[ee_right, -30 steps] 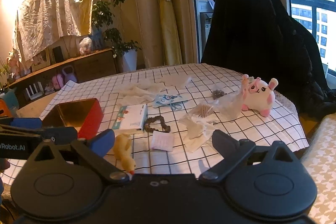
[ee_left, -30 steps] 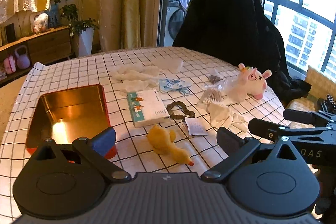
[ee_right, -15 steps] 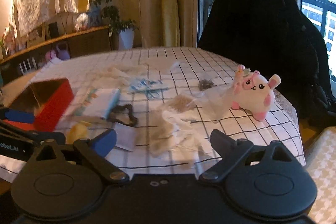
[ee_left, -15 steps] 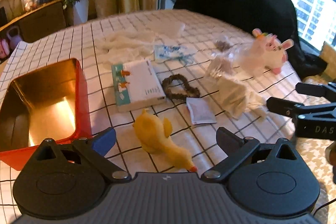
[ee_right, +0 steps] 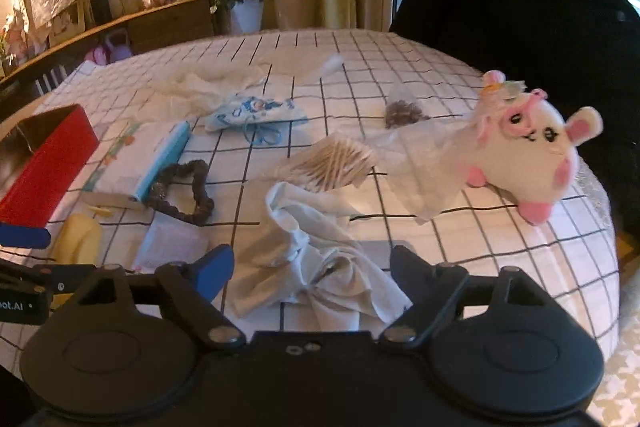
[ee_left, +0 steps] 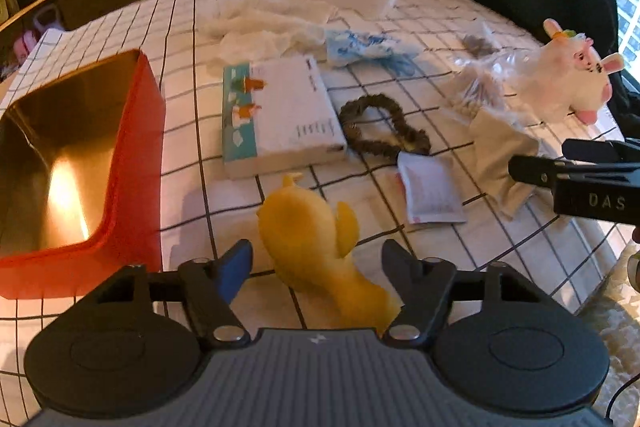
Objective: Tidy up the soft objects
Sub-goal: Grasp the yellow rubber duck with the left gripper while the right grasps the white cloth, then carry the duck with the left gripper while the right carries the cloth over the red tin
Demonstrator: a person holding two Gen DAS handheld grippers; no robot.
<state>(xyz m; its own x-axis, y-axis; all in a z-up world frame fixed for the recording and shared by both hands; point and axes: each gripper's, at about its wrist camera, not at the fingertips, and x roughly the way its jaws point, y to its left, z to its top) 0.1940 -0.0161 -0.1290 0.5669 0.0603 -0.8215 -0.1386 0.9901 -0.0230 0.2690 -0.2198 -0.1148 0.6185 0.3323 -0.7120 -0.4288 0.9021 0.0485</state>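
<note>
**Both tongs spread over soft things at the near edge**

The left tongs point(ee_left: 316, 259) stand spread, with the yellow duck toy point(ee_left: 316, 247) lying between the fingers; whether either finger touches it cannot be told. The duck is a soft, plain yellow figure with a stubby wing, stretched along the near edge of the grid-patterned surface point(ee_left: 180, 155). Just left of it, at the surface's left side, sits the open red tin point(ee_left: 132, 187), its gold inside catching the light.

The right tongs point(ee_right: 312, 267) are also spread, set over a crumpled white cloth point(ee_right: 312, 247) near the near edge; its folds bunch up between the fingers.

Beyond the duck lie a small white sachet point(ee_left: 432, 191), a dark braided scrunchie point(ee_left: 384, 131) and a white-and-teal box point(ee_left: 280, 115). Farther on are a bag of cotton swabs point(ee_right: 332, 163) and a blue-printed pouch point(ee_right: 252, 111). The white plush toy point(ee_right: 528, 151), pink at ears and feet, sits at the right edge. Pale rumpled cloth point(ee_left: 264, 27) lies toward the far edge.
</note>
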